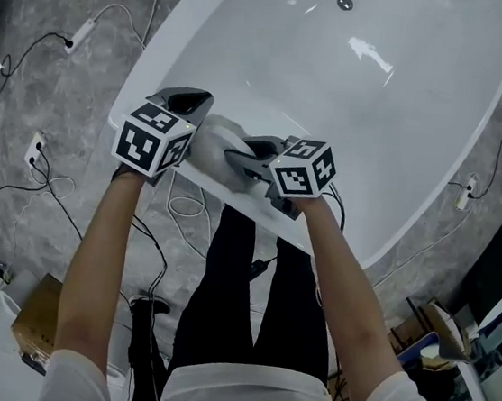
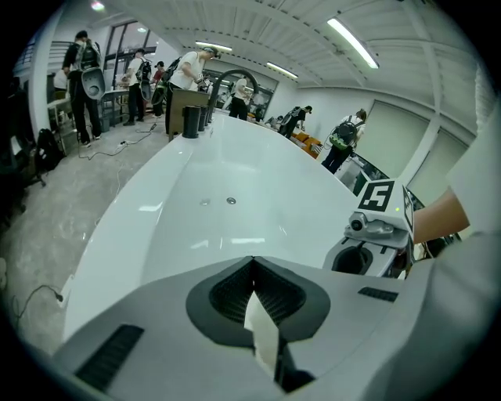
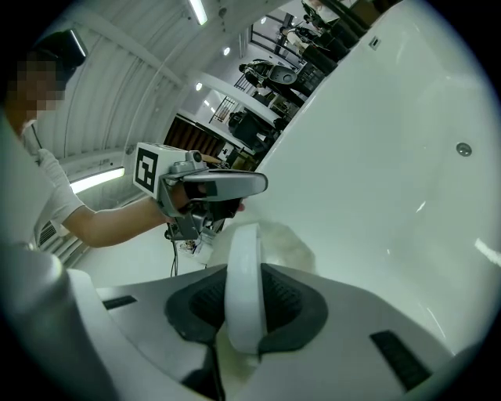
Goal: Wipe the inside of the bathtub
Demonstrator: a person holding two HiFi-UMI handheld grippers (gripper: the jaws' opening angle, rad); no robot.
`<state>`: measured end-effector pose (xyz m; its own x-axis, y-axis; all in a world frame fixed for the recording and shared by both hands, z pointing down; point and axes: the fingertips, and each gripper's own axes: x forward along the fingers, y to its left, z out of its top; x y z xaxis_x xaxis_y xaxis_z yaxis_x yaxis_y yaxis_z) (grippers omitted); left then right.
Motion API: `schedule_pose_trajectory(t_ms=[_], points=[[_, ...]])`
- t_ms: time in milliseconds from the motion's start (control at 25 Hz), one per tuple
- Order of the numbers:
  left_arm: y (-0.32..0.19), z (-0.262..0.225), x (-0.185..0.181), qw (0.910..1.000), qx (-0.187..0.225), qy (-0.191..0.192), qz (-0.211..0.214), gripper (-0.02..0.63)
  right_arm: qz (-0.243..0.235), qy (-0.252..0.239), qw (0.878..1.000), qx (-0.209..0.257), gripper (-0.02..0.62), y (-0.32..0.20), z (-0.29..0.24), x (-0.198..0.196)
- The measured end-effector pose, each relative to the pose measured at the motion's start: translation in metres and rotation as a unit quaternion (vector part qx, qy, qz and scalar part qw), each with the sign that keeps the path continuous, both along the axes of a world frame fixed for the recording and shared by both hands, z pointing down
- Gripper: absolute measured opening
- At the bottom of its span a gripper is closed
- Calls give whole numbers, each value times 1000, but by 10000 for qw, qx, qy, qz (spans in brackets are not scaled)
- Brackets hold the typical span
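The white bathtub (image 1: 408,105) fills the top of the head view, its drain (image 1: 345,3) at the far end. Both grippers hover at its near rim. My right gripper (image 1: 238,157) is shut on a white wiping cloth (image 1: 214,143) bunched between the two tools. In the right gripper view a thick white fold of the cloth (image 3: 244,282) stands between the jaws of that gripper (image 3: 243,301). My left gripper (image 1: 190,103) sits just left of the cloth. Its jaws (image 2: 252,291) are shut, with a thin white strip (image 2: 262,337) pinched between them.
Cables and power strips (image 1: 36,149) lie on the grey floor left of the tub. A cardboard box (image 1: 42,310) sits at lower left, clutter (image 1: 438,341) at lower right. A black faucet (image 2: 235,78) rises at the tub's far end, with people standing beyond it.
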<state>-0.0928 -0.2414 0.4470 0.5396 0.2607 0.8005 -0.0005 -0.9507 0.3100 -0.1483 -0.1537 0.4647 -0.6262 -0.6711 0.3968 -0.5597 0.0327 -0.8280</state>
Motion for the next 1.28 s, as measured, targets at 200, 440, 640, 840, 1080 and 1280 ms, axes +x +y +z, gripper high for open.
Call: schedule_pose_trajectory(t_ms=[200, 440, 640, 840, 1080, 1280], points=[[11, 4, 14, 9998, -87, -18, 170, 12, 34, 108, 9999, -54, 92, 7, -12, -7], [29, 30, 33, 9968, -170, -340, 704, 12, -69, 79, 9999, -96, 92, 15, -17, -10], [54, 52, 45, 9863, -162, -438, 1582, 12, -131, -88, 9998, -129, 91, 27, -13, -6], [75, 75, 45, 9657, -16, -713, 2497, 12, -320, -142, 9992, -199, 91, 49, -8, -2], [94, 95, 52, 9510, 5, -779, 2994, 12, -141, -297, 9992, -215, 91, 65, 5, 7], [116, 104, 54, 9366, -98, -662, 3440, 12, -118, -350, 9992, -168, 91, 82, 22, 15]])
